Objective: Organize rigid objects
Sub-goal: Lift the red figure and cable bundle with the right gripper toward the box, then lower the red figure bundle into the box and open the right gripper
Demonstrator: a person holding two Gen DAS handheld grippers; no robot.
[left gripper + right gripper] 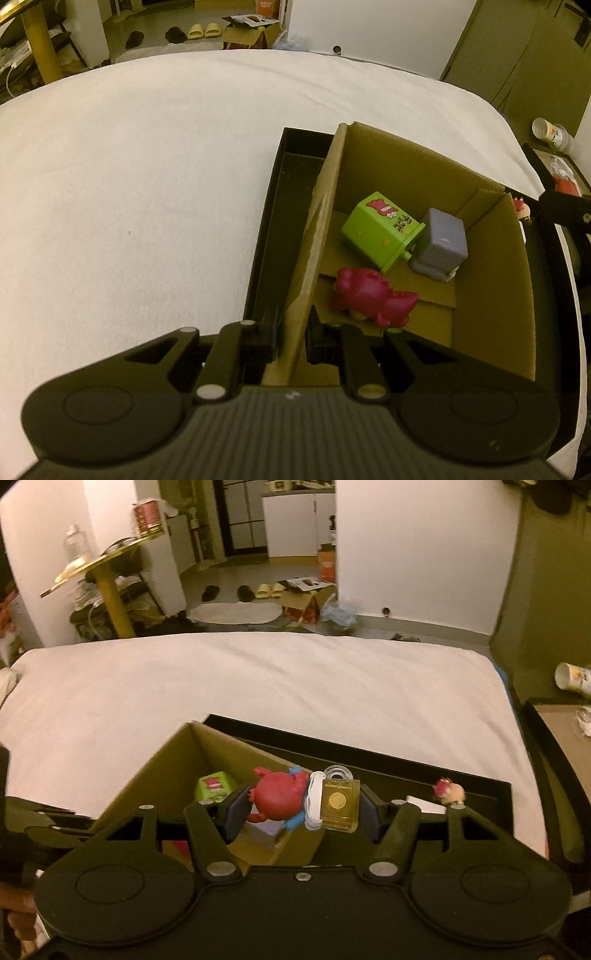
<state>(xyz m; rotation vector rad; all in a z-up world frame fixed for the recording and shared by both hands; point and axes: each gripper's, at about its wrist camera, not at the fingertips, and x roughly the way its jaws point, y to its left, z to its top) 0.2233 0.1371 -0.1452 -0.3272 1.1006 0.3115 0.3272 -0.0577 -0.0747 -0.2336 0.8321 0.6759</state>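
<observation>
- While the cardboard box is sitting inside a black tray on the white bed sheet, its left wall is being clamped by the left gripper, whose jaws are drawn almost together on the cardboard edge, one finger outside the box and one inside.
- Inside the box, three toys are being kept on the floor: a green block toy towards the far wall, a grey-purple cube toy touching the green one on its right, and a magenta bear figure nearer the left gripper, just beside the clamped wall.
- Above the box's near right corner, a red figure with white and blue parts and a clear yellow tag attached to it are being held by the right gripper; its jaws are standing partly apart, with one pad pressed on the red body and the other on the tag side.
- Seen under the right gripper, the green block is being shown against the box's far corner, and the grey-purple cube is lying directly below the held figure.
- Beyond the box's right wall, inside the black tray, a small pink-and-tan figure is being left beside a white card.
- Part of a hand is being shown at the lower left edge of the right wrist view, well apart from the box.
</observation>
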